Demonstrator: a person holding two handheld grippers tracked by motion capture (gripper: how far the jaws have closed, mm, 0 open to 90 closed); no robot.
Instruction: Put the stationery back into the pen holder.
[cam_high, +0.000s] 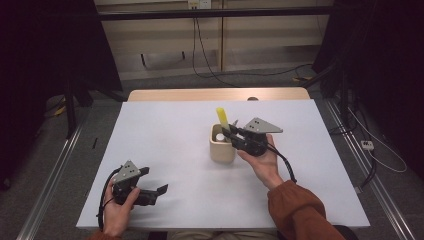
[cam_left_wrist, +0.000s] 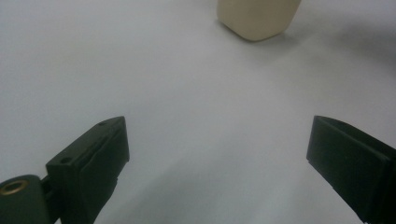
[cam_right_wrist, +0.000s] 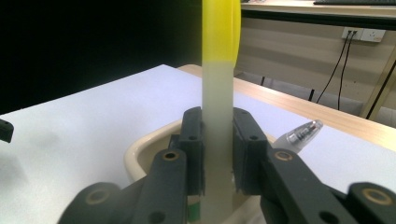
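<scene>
Yellow-tipped stick (cam_right_wrist: 217, 93) stands upright in the beige cup (cam_high: 221, 146) mid-counter, my right gripper (cam_high: 233, 134) clamped on it, not yet released, while my left gripper (cam_high: 152, 189) idles wide open, empty.

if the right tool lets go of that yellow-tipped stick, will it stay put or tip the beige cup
The slim yellow-tipped white stick looks stiff and light, so it would likely just lean on the rim. The squat beige cup seems wide-based, probably staying upright.

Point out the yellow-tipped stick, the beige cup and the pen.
yellow-tipped stick (cam_right_wrist: 217, 112), right gripper view, its pale shaft above the jaws
beige cup (cam_high: 221, 149), high view, its front wall
pen (cam_right_wrist: 302, 134), right gripper view, its clear end
</scene>
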